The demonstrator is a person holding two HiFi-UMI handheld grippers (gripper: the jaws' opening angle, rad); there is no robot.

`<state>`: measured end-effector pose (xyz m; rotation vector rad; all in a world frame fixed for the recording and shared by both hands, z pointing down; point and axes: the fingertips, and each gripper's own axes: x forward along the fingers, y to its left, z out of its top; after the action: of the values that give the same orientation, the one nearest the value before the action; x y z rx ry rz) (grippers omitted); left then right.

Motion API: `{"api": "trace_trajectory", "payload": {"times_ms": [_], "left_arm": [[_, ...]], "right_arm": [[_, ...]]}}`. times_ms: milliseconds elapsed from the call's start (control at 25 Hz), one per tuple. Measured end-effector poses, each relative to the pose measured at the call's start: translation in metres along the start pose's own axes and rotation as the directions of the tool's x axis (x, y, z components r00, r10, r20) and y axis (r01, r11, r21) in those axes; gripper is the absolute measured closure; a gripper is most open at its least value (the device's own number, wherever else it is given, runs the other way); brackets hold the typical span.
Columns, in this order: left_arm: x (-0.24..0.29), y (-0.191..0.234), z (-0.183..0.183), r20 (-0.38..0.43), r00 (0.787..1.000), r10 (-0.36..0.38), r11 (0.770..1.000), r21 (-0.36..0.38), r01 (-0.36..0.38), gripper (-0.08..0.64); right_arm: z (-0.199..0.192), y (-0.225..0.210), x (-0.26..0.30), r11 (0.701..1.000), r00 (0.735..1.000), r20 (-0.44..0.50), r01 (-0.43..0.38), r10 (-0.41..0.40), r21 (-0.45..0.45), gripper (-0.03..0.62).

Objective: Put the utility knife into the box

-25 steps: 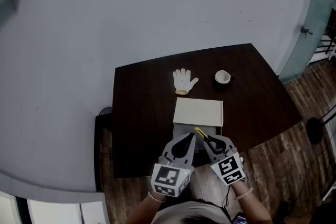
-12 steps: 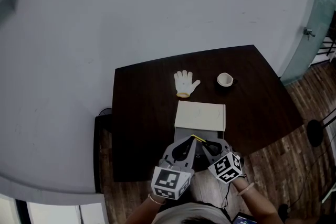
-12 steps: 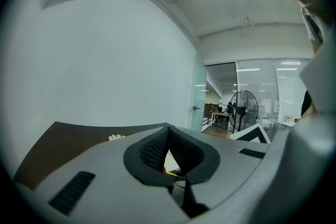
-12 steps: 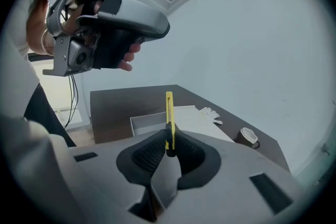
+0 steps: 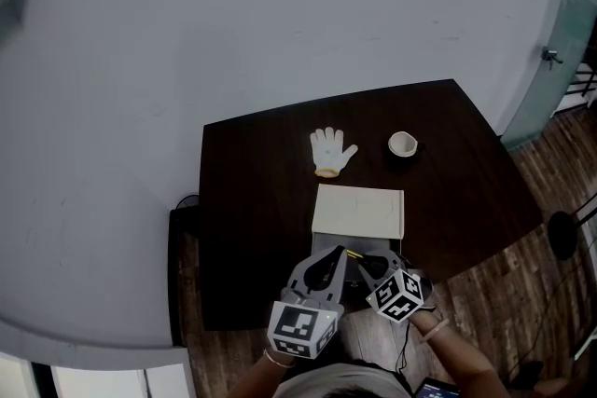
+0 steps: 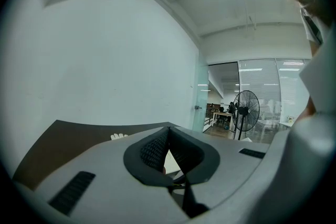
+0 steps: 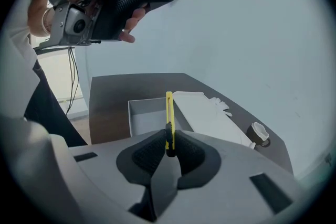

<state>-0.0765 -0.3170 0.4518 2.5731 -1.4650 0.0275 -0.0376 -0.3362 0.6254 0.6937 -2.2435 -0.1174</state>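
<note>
A yellow utility knife (image 7: 169,118) stands up between my right gripper's (image 7: 168,148) pads, which are shut on its lower end. Beyond it the open grey box (image 7: 148,115) sits on the dark table, its pale lid (image 7: 207,115) lying just behind. In the head view the knife (image 5: 354,253) hovers over the box's (image 5: 371,246) near end, held by the right gripper (image 5: 362,260). My left gripper (image 5: 340,252) is beside it to the left, raised, its jaws shut (image 6: 167,136) with nothing between them.
A white glove (image 5: 333,150) and a small cup (image 5: 402,144) lie at the back of the brown table (image 5: 252,191). The near table edge runs just under the grippers, above wooden floor (image 5: 485,294). A standing fan (image 6: 245,110) shows past a glass wall.
The right gripper has rolled a little and drawn slightly toward me with the knife still in it. The left gripper has hardly moved.
</note>
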Motion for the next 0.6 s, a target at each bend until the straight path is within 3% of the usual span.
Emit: {"api": "trace_trajectory", "payload": {"times_ms": [600], "left_arm": [[0.013,0.02,-0.006,-0.012,1.0,0.021,1.0,-0.019,-0.021,0.541]], "right_arm": [[-0.024,-0.006,0.042,0.995,0.99,-0.125,-0.069,0.06,-0.071,0.531]]}}
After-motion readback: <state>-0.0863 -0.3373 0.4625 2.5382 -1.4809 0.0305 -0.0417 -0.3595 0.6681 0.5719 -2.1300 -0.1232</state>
